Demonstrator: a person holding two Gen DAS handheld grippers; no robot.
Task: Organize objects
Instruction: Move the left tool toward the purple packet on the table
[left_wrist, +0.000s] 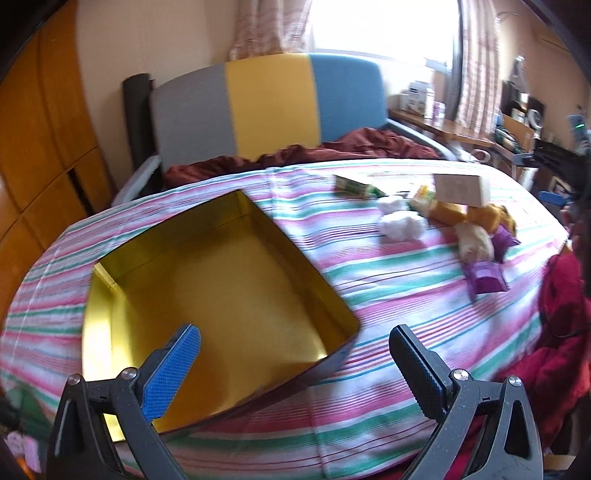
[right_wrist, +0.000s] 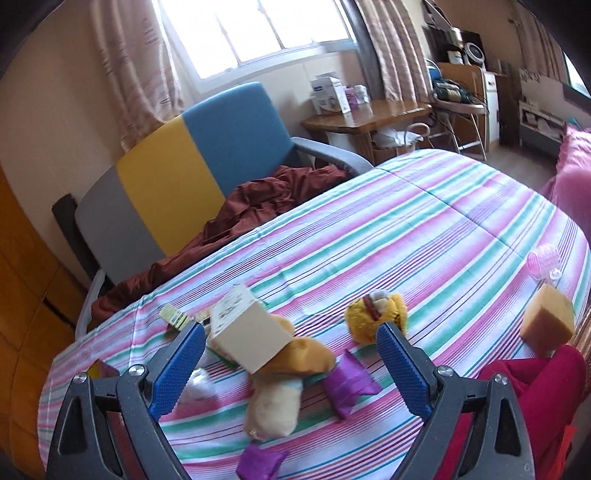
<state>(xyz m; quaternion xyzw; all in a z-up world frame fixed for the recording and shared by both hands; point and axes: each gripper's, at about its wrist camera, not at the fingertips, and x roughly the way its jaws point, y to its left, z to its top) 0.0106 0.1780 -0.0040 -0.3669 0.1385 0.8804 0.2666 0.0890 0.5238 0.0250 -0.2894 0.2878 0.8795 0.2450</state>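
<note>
gold-lined tin (left_wrist: 221, 273) empty, lidless, on striped cloth (left_wrist: 399, 291)

Each hand-held gripper, left (left_wrist: 294, 334) and right (right_wrist: 290, 331), had a black, speckled plastic frame with silver round-headed screws, triangular cut-outs and angled fingers (right_wrist: 177, 369) faced with blue textured pads. A red garment (left_wrist: 557, 332) showed beside the left one.

The cloth (left_wrist: 388, 288) has pink, green and white stripes, the tin (left_wrist: 229, 280) is golden inside, and the packets (right_wrist: 349, 384) are purple.
</note>
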